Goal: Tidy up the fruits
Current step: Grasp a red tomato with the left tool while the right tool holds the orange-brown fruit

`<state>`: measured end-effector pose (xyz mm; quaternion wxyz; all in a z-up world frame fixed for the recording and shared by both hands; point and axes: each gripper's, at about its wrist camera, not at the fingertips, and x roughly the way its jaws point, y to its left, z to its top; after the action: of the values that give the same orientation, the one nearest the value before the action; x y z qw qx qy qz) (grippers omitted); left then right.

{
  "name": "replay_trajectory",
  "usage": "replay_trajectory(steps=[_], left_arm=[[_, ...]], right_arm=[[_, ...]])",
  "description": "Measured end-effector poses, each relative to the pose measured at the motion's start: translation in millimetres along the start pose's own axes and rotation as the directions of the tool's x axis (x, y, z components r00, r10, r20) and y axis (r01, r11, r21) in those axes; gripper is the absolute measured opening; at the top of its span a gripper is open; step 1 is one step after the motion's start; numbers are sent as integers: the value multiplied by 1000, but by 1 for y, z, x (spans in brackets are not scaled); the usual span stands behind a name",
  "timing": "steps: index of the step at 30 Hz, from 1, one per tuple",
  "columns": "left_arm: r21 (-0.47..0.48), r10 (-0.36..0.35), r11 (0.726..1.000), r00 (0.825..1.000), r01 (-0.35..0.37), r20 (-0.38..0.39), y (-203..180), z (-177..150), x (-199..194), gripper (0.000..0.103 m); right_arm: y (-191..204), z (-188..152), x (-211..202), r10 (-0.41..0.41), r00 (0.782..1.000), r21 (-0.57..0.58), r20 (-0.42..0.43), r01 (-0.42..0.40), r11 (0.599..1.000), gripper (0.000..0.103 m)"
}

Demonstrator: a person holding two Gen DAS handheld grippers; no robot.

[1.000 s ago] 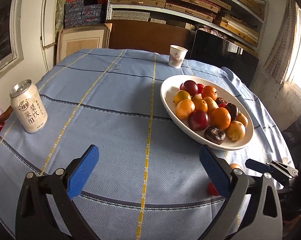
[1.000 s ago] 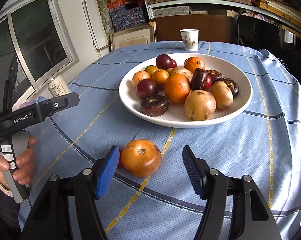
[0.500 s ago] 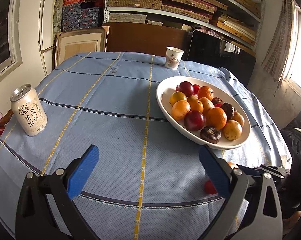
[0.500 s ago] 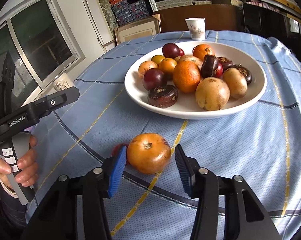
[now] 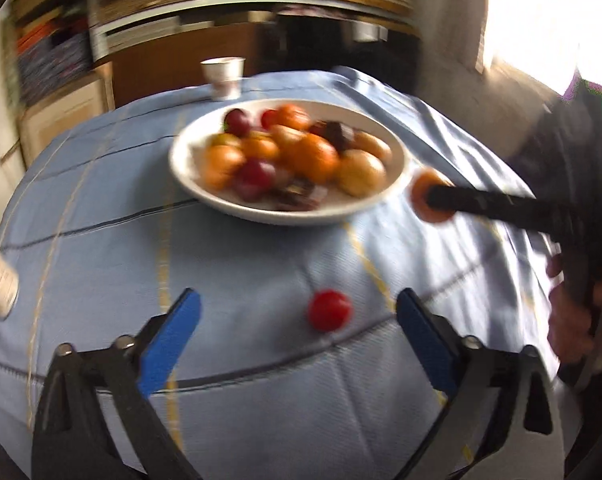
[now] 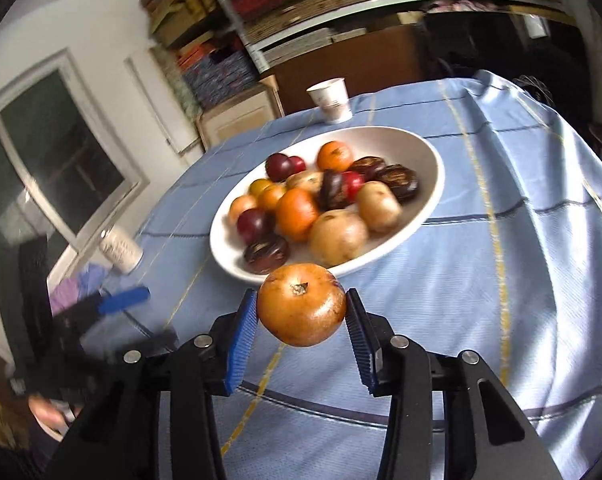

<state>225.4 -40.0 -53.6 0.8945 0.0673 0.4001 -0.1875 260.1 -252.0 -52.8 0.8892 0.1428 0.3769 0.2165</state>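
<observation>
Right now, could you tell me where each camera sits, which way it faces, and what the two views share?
Left wrist: on the left gripper, angled down over the tablecloth at a small red fruit between its open jaws, which have just been closing; the right hand shows at right.
Right wrist: on the right gripper, facing the plate; jaws shut on an orange fruit; the left gripper shows at lower left.
Shared: plate, paper cup, can, tablecloth, orange fruit.

blue-clothed table [image 6: 501, 264], white fruit bowl [image 6: 433, 200], paper cup [image 6: 331, 100], can [image 6: 121, 250], small red fruit [image 5: 329, 310]
</observation>
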Motion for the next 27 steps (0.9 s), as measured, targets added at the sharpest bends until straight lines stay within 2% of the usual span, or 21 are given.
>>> replay_trajectory(steps=[1, 2, 6, 8, 11, 19, 22, 23, 27], left_arm=[[14, -17, 1000, 1000, 18, -15, -5, -1, 3, 79], [21, -33, 999, 999, 33, -31, -8, -2, 6, 76], [9, -62, 998, 996, 63, -67, -8, -3, 15, 73], [-10, -79, 997, 994, 79, -78, -5, -2, 20, 62], [-19, -84, 996, 991, 82, -107, -3, -1, 28, 55], [-17, -80, 997, 987, 79, -136, -7, 0, 38, 48], [-17, -79, 997, 987, 77, -141, -7, 1, 39, 42], [-18, -82, 997, 987, 80, -141, -7, 1, 39, 36], [-17, -64, 998, 988, 62, -143, -7, 2, 40, 31]], right_arm=[[-4, 1, -1, 3, 1000, 18, 1, -3, 1000, 45], [-5, 1, -2, 5, 1000, 26, 2, -5, 1000, 45], [-3, 1, -3, -2, 1000, 12, 5, 2, 1000, 45], [-2, 2, -3, 6, 1000, 6, 4, -6, 1000, 45], [2, 1, -5, 10, 1000, -2, 5, -10, 1000, 45], [5, 0, -9, 20, 1000, -11, 8, -20, 1000, 45], [7, 0, -9, 21, 1000, -15, 7, -21, 1000, 45], [7, 0, -9, 21, 1000, -15, 8, -21, 1000, 45], [6, 0, -9, 21, 1000, -11, 11, -20, 1000, 45]])
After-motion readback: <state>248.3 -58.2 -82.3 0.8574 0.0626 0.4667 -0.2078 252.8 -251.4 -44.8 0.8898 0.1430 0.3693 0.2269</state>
